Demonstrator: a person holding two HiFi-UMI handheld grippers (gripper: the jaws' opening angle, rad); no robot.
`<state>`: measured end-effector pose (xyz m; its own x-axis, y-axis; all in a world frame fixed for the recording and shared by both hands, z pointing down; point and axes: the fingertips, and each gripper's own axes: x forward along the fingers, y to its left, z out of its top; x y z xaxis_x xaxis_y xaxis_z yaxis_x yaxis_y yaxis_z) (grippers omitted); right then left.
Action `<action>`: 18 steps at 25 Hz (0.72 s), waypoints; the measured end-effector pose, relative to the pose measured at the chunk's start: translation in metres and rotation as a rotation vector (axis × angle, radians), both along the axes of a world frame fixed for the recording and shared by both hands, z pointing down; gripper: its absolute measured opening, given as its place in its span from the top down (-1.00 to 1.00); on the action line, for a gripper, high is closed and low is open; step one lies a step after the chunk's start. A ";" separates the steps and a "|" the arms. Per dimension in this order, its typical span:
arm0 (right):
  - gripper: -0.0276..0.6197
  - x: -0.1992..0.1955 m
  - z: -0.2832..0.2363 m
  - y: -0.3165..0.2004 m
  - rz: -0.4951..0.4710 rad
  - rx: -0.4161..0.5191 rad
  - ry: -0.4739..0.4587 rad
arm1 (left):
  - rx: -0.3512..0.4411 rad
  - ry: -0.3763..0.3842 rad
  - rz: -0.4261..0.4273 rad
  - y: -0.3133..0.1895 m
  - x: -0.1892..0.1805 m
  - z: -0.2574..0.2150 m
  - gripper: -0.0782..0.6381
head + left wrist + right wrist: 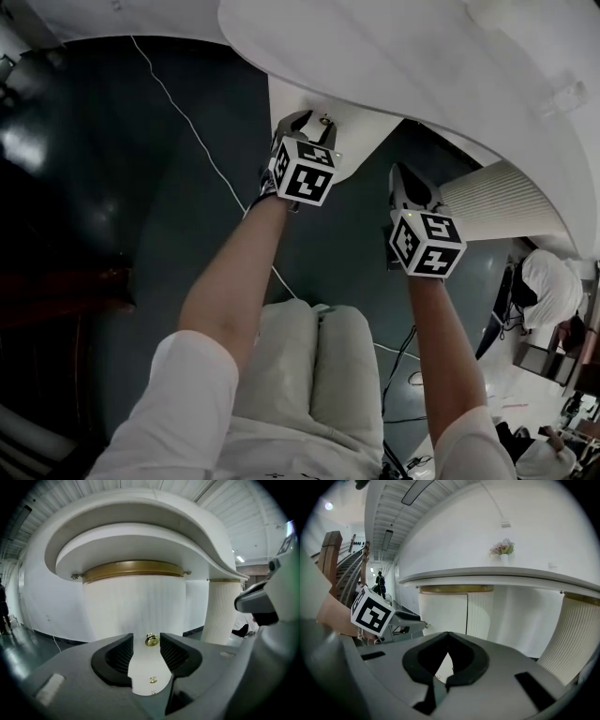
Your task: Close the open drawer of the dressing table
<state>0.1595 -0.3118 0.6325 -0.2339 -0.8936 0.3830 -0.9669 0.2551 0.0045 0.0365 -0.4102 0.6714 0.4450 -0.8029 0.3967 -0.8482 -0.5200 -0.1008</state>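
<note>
Drawer (349, 131) of the dressing table is seen at upper centre of the head view, its white front jutting out from under the curved table top (422, 56). By that it is judged to be open; how far cannot be told. A small brass knob (325, 120) is fixed on the front.

The left gripper (309, 125) is held at the knob. In the left gripper view the jaws are parted to a moderate gap with the knob between them, and a sliver of white is left on each side, so nothing is gripped. The right gripper (448, 634) is kept lower and to the right in the head view, away from the drawer. Its jaws are brought together at the tips, with nothing held.

Several faults may be expected from here. If the push is given with the knob loose between the pads, the gripper may slide off sideways and the curved front may be struck off-centre. A skewed push could make the drawer bind on its runners. A hard shove could make it rebound, and the vase of flowers (503, 550) on the top could be shaken.
</note>
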 end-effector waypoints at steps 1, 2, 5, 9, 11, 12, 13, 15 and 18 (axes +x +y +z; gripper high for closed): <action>0.93 -0.001 -0.004 0.000 0.000 -0.008 0.002 | -0.012 -0.007 0.002 0.004 -0.003 -0.002 0.29; 0.93 -0.002 -0.009 0.000 0.002 -0.015 0.002 | -0.024 -0.014 0.005 0.008 -0.005 -0.004 0.29; 0.93 -0.007 -0.023 0.003 0.004 -0.037 -0.007 | -0.052 -0.029 0.004 0.023 -0.015 -0.013 0.29; 0.93 -0.013 -0.042 0.015 0.007 -0.072 -0.017 | -0.087 -0.017 -0.017 0.040 -0.026 -0.040 0.29; 0.93 -0.014 -0.051 0.026 0.025 -0.098 -0.021 | -0.103 -0.011 -0.015 0.052 -0.029 -0.056 0.30; 0.93 -0.014 -0.056 0.032 0.033 -0.110 -0.025 | -0.110 -0.014 -0.011 0.058 -0.031 -0.063 0.30; 0.93 -0.015 -0.061 0.038 0.040 -0.120 -0.027 | -0.117 -0.019 -0.008 0.064 -0.033 -0.070 0.30; 0.93 -0.015 -0.073 0.049 0.046 -0.139 -0.030 | -0.134 -0.023 -0.010 0.074 -0.037 -0.084 0.30; 0.93 -0.009 -0.094 0.064 0.053 -0.165 -0.025 | -0.147 -0.009 -0.022 0.086 -0.037 -0.105 0.31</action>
